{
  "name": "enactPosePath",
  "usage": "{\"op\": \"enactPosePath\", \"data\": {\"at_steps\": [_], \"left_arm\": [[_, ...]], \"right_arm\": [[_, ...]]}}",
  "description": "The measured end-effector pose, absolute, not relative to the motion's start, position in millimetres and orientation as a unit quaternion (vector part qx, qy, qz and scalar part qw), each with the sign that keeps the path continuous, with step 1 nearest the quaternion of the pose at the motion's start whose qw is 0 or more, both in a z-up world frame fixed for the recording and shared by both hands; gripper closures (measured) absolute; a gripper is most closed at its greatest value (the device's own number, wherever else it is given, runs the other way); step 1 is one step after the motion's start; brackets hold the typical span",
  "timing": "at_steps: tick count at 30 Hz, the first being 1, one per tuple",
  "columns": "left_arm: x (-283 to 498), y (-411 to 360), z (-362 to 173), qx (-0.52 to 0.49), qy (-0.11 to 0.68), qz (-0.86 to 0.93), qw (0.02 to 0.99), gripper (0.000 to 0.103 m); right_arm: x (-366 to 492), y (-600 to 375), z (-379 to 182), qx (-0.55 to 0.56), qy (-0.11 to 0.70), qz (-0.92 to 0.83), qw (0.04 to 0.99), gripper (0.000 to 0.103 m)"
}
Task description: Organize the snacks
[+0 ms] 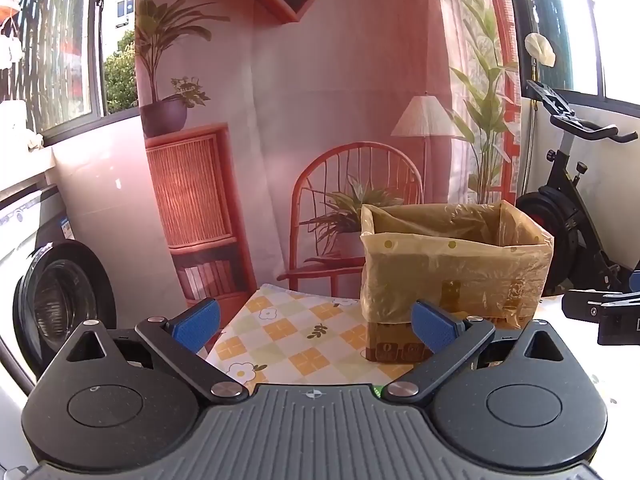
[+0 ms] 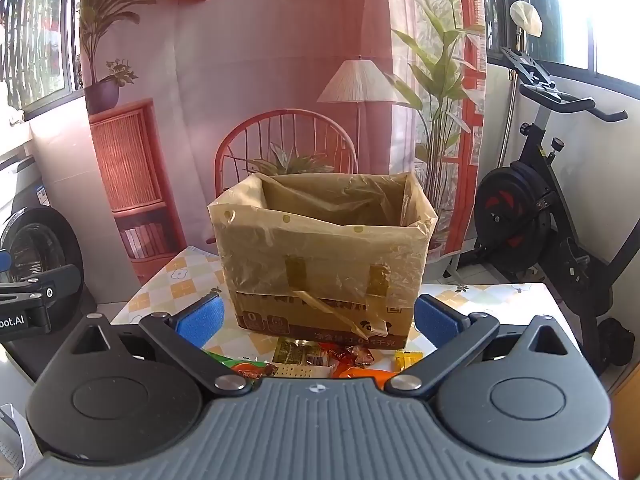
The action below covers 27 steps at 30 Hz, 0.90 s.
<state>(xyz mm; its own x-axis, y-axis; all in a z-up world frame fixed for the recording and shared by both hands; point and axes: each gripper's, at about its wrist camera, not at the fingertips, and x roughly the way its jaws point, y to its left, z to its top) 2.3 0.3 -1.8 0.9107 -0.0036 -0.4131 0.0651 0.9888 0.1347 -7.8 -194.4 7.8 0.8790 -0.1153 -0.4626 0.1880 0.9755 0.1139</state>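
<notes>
A cardboard box [image 2: 320,252] lined with a yellowish plastic bag stands open-topped on the table with the checked flower cloth [image 2: 188,284]. Several wrapped snacks [image 2: 320,356], orange, red, yellow and green, lie in front of the box, partly hidden by my right gripper's body. My right gripper [image 2: 318,322] is open, its blue pads [image 2: 200,320] spread to either side of the box's base, with nothing between them. In the left wrist view the same box [image 1: 452,264] stands at the right, and my left gripper [image 1: 316,326] is open over the cloth [image 1: 288,332], holding nothing.
A washing machine [image 1: 56,300] stands left of the table. An exercise bike [image 2: 536,216] stands at the right. A printed backdrop [image 1: 280,120] hangs behind the table. The right gripper's side [image 1: 600,312] shows at the right edge of the left wrist view.
</notes>
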Motion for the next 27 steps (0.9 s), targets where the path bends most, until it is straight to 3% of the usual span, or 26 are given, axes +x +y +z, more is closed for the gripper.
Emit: {"op": "enactPosePath", "data": {"at_steps": [27], "left_arm": [[2.3,-0.5,-1.3,0.073,0.211,-0.018,0.975,0.0]], "right_arm": [[-10.1,-197.7,6.2,0.079,0.233,-0.076,0.966,0.0]]}}
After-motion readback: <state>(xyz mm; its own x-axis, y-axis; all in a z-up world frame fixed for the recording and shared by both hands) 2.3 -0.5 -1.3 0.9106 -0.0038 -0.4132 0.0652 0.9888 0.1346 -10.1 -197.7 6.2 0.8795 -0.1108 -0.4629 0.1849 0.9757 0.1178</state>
